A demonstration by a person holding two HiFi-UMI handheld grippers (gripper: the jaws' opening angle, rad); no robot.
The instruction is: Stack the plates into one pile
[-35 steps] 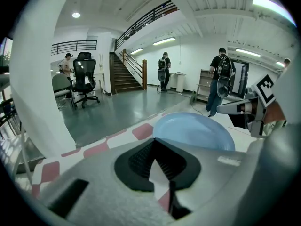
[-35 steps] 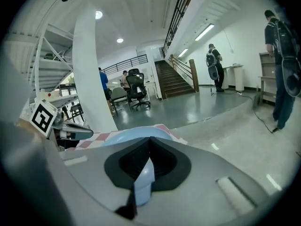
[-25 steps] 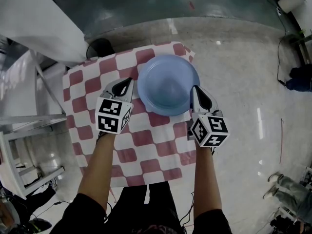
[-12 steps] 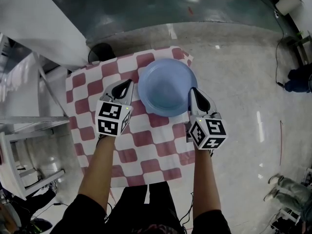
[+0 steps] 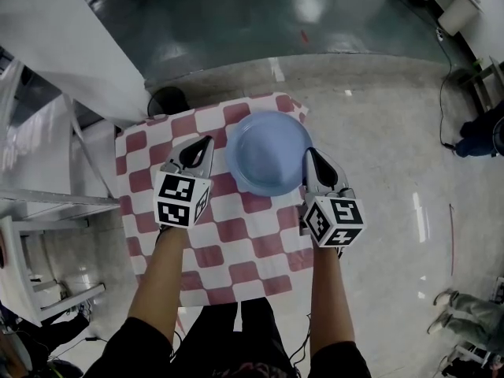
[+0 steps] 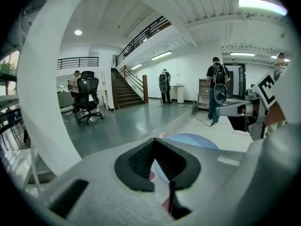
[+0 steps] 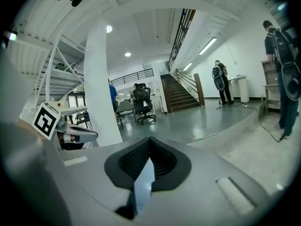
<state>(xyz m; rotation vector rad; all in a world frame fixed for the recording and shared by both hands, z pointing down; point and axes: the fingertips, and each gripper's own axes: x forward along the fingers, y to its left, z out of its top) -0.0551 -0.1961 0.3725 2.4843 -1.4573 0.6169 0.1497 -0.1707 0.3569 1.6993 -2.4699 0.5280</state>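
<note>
A light blue plate pile [image 5: 268, 152] rests on the far right part of a red-and-white checkered tablecloth [image 5: 236, 239]; I cannot tell how many plates it holds. My left gripper [image 5: 205, 142] is shut and empty, a short way left of the pile's rim. On the other side, my right gripper [image 5: 309, 154] is shut with its tip close against the right rim; contact is unclear. In the left gripper view the pile [image 6: 193, 140] shows just beyond the shut jaws [image 6: 154, 147]. In the right gripper view only a blue sliver shows between the shut jaws [image 7: 149, 145].
The small table stands on a shiny grey floor. A white pillar [image 5: 63, 38] and a white rack [image 5: 31, 203] stand at the left, and a black round object [image 5: 167, 99] lies by the table's far left corner. An office chair [image 6: 88, 95] and people [image 6: 217, 86] are far off.
The head view has drawn back a little, so table and plates look smaller. Both grippers keep their places either side of the pile and stay shut.
</note>
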